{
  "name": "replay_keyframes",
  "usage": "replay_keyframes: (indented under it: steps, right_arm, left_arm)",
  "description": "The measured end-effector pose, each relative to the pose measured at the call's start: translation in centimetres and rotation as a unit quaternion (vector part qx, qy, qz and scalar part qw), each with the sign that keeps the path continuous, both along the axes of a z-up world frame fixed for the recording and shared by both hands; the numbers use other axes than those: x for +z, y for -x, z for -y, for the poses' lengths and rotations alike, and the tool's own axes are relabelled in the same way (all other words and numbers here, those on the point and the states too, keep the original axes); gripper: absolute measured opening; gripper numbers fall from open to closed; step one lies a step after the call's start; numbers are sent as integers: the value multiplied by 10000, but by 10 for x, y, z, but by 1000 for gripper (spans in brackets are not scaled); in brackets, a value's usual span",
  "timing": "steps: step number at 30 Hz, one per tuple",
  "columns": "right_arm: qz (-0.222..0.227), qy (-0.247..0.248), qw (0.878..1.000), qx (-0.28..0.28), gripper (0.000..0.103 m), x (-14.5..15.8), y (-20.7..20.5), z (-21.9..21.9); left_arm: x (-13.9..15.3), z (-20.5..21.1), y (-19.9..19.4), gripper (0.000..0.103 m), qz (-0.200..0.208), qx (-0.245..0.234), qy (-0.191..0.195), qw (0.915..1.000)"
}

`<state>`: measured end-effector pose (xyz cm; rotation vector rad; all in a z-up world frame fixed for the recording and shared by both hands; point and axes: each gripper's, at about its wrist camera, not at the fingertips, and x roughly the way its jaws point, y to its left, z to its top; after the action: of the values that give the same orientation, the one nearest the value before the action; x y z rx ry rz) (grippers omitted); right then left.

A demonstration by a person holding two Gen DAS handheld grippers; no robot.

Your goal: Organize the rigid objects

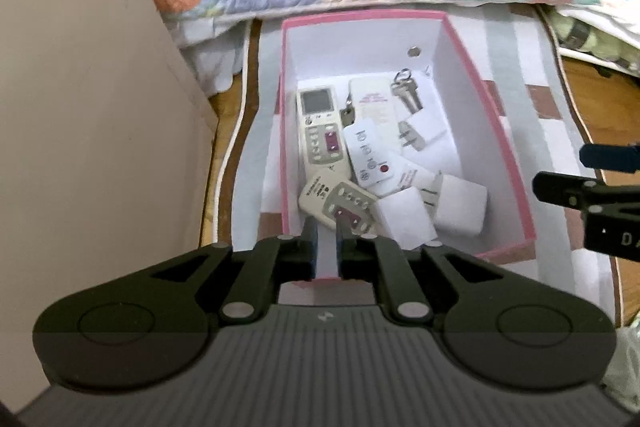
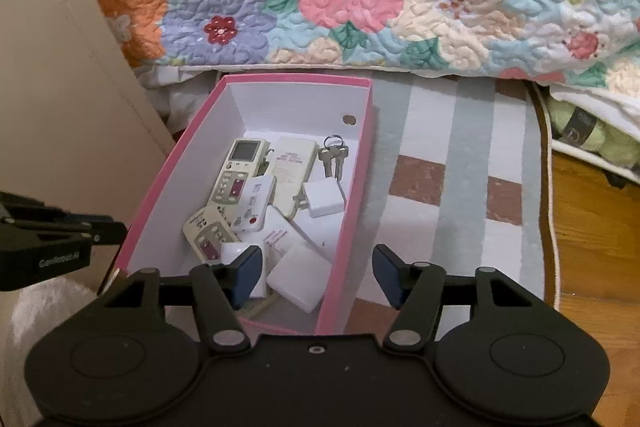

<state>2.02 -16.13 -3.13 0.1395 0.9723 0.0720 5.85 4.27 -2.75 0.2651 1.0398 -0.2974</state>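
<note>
Pink box (image 2: 352,163): far end bare, near end crowded; striped mat (image 2: 460,155) right clear; cardboard panel (image 2: 60,75) blocks left.

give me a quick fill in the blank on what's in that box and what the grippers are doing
1. The remotes, chargers and keys all lie inside a box whose outside is coloured ____.
2. The keys hang together on a metal ____.
3. The right gripper has its jaws ____, with nothing pressed between them.
4. The left gripper grips ____.

Missing words: pink; ring; open; nothing
</note>
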Motion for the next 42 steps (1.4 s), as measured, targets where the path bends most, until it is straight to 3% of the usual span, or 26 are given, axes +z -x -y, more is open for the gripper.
replay_keyframes:
  steps: [8,11,13,14,17,24,29,42]
  right_arm:
    - [35,81,9999,47,73,15,21,0]
    - [18,137,9999,-36,74,19,28,2]
    - [-14,160,9999,-30,87,19,29,2]
    - [-47,156,9999,-46,89,18,29,2]
    - [-132,210,9993,-292,90,18,28,3]
    - [-713,495,9938,-693,91,9,23,5]
    - [-656,791,9923,-688,91,15,32,5]
    - [-759,317,9908,-1072,91,24,51,18]
  left_arm:
    - [10,3,22,30,60,20,116,9999]
    - [14,2,27,41,99,50,148,9998]
    - [16,1,29,50,110,39,204,9997]
    - [16,1,29,52,126,49,202,9997]
    - [18,1,29,61,213,126,129,9996]
    - [22,-2,30,95,272,216,275,9990]
    - [21,1,28,97,-15,342,68,9994]
    - [28,6,41,97,-298,486,-275,9980]
